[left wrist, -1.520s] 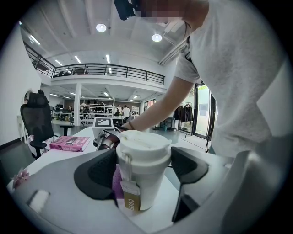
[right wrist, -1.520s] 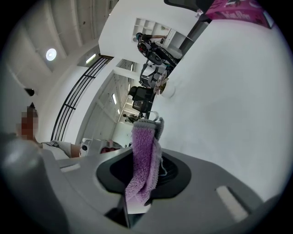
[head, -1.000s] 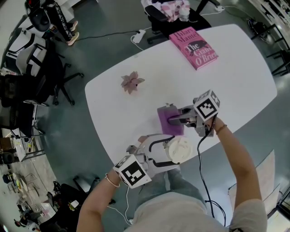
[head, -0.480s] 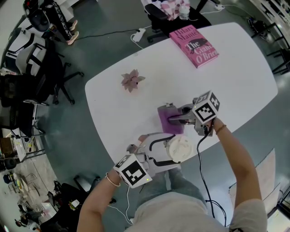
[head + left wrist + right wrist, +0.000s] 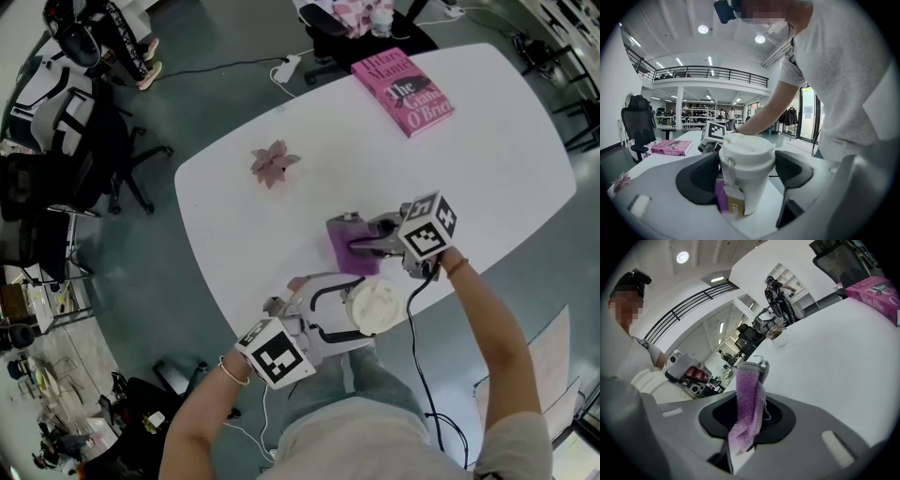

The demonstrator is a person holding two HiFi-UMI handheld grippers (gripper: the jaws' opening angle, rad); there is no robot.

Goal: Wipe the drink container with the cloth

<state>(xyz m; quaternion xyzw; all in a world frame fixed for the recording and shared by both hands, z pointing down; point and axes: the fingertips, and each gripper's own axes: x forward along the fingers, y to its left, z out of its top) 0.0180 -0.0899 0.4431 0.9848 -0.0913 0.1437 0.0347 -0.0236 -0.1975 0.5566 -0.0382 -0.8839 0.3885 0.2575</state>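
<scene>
A white lidded paper cup with a tea tag stands at the near edge of the white table. My left gripper is shut on it, one dark pad on each side of the cup. A purple cloth lies on the table just beyond the cup. My right gripper is shut on one edge of it. In the right gripper view the cloth stands up between the pads. Cloth and cup are close together, and I cannot tell whether they touch.
A pink book lies at the table's far side, and a pink paper flower at its far left. Black office chairs stand on the floor to the left, another chair beyond the book. A power strip lies on the floor.
My right gripper has shifted very slightly toward me with the cloth. The left gripper and the cup have stayed in place.
</scene>
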